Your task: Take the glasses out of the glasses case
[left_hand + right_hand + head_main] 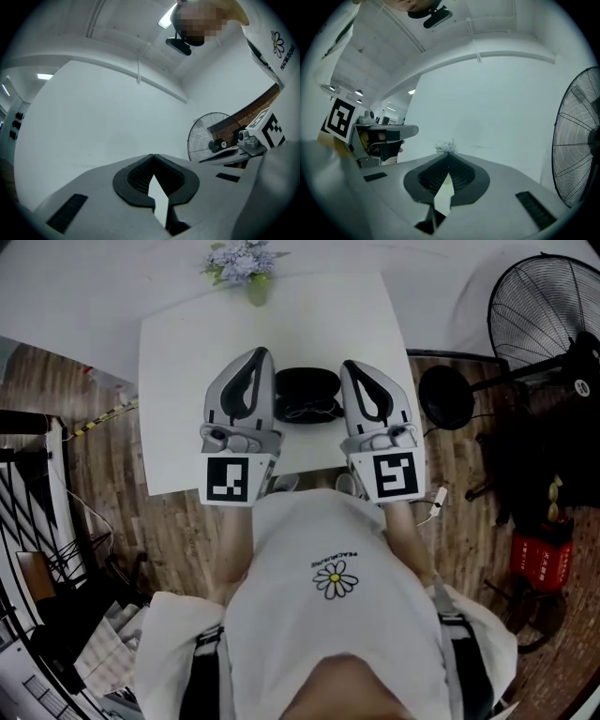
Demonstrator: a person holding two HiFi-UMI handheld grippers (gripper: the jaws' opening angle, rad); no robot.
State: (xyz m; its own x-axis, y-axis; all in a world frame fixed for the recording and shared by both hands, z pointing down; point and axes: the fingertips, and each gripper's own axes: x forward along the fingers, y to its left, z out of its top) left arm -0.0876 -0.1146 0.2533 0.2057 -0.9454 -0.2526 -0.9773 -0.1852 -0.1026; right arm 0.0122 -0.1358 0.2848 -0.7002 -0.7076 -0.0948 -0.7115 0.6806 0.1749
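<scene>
A black glasses case (307, 388) lies open on the white table (187, 362), with dark-framed glasses (312, 412) in its near half. My left gripper (262, 353) hovers just left of the case, and my right gripper (348, 365) hovers just right of it. Both point away from me across the table. In the left gripper view the jaw tips (153, 155) meet with nothing between them. The right gripper view shows its tips (449, 154) also meeting, empty. Neither gripper view shows the case.
A small vase of pale flowers (246, 266) stands at the table's far edge. A floor fan (548, 310) and a black round stand (444, 397) are to the right of the table. A red box (541, 559) sits on the wooden floor further right.
</scene>
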